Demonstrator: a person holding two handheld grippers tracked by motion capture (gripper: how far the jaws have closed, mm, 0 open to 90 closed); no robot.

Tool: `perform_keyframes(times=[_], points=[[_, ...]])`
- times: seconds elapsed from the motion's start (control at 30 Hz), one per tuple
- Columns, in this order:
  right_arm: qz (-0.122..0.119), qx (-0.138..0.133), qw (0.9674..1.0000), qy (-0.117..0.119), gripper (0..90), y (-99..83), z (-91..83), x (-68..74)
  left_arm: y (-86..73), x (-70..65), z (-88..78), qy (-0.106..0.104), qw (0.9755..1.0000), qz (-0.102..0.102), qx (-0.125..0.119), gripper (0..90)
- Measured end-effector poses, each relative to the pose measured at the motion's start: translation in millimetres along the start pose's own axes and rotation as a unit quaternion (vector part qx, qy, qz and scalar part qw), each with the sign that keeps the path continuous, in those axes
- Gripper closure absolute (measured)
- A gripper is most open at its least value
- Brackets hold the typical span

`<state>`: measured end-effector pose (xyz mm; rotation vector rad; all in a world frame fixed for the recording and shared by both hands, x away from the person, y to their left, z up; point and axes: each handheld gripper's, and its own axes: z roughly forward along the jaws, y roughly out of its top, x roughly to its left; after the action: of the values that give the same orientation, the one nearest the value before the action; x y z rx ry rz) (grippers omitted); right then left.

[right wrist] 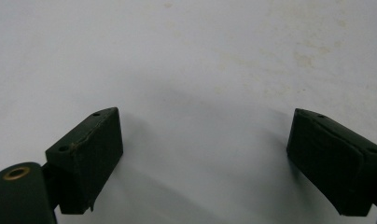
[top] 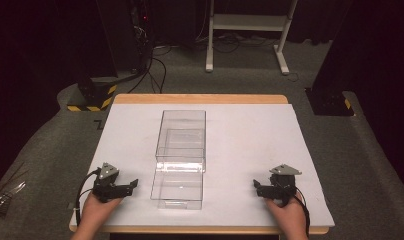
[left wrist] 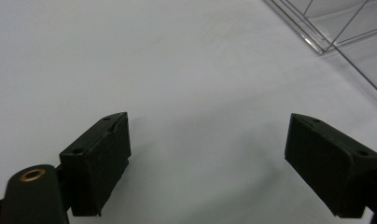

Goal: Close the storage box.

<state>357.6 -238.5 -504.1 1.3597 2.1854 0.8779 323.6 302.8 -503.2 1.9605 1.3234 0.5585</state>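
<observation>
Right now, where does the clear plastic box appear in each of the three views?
High view: clear plastic box at the table's centre, between the grippers.
Left gripper view: its corner at upper right.
Right gripper view: not in it.
Shared landmark: the white table surface.

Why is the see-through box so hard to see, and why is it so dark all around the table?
High view: the clear box shows mainly by its bright edges, the white table is lit and the room behind is nearly black. Left gripper view: the left gripper has soft, slightly blurred jaws over a faint shadow. Right gripper view: the right gripper casts a broader grey shadow.
</observation>
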Motion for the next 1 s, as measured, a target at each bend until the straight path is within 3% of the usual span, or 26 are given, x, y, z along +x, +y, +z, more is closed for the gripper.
perform_keyframes(times=[0.23,0.43,0.7,1.0], points=[[0.000,0.000,1.0000,0.000,10.6,0.0,0.0,-0.1,1.6,-2.9,-5.4,-0.013,0.9997,0.007,-0.017,13.2],[0.000,0.000,1.0000,0.000,10.6,-0.1,0.0,0.0,3.6,-4.2,-13.2,-0.023,0.9991,0.002,-0.036,12.2],[0.000,0.000,1.0000,0.000,10.6,0.0,0.0,0.0,6.4,-9.1,-22.8,-0.041,0.9972,0.005,-0.062,11.5],[0.000,0.000,1.0000,0.000,10.6,-0.1,0.0,0.0,9.2,-13.5,-28.6,-0.055,0.9957,0.003,-0.075,10.3]])
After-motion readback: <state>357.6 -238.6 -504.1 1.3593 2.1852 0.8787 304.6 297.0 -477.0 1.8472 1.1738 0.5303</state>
